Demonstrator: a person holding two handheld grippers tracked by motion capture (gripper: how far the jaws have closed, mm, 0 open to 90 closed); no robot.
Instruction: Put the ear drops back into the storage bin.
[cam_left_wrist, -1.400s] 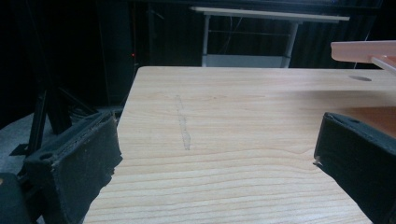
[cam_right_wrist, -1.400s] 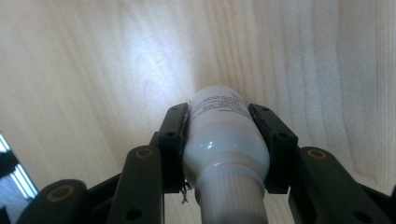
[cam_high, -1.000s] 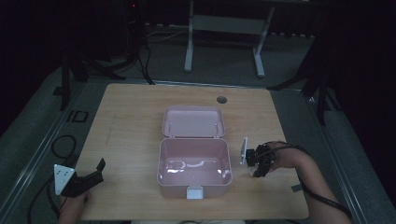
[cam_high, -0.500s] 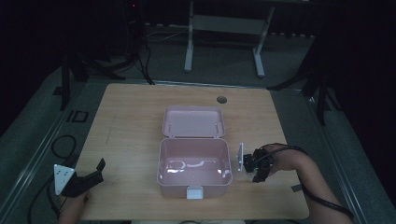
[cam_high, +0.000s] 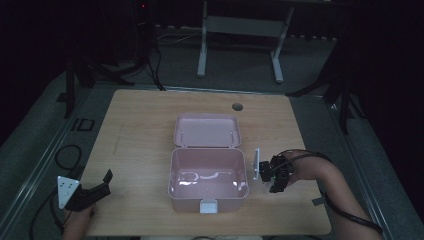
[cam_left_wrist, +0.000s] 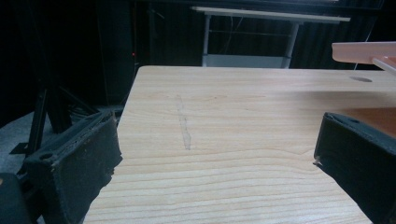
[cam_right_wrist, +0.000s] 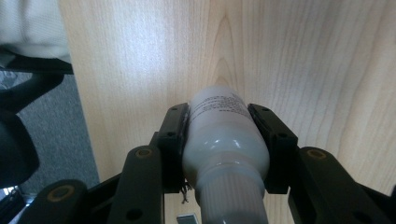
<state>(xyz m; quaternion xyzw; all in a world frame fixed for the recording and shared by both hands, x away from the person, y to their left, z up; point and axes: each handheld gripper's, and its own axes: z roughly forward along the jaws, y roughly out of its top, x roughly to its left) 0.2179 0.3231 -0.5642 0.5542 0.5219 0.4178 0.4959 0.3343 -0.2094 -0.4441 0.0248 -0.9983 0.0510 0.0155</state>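
An open pink plastic box (cam_high: 172, 172) stands at the table's middle front, its lid (cam_high: 207, 131) laid back flat behind it; the inside looks empty. Just right of the box my right gripper (cam_high: 274, 176) hangs over the table, pointing down. Its jaws are shut on a white bottle (cam_right_wrist: 224, 140) with small print on its side and a ribbed neck, held above bare wood. My left gripper (cam_high: 102, 182) rests at the front left corner, open, with nothing between its fingers (cam_left_wrist: 74, 163). A pink edge of the box lid (cam_left_wrist: 364, 49) shows at the upper right in the left gripper view.
The light wooden table (cam_high: 140, 130) has a round cable hole (cam_high: 237, 106) near its far edge. A white-legged stand (cam_high: 240, 25) is on the dark floor beyond. Cables (cam_high: 65, 155) lie on the floor at the left. A latch (cam_high: 208, 206) juts from the box's front.
My right gripper, still holding the bottle, has drifted slightly toward the table's front beside the box. The left gripper has not moved.
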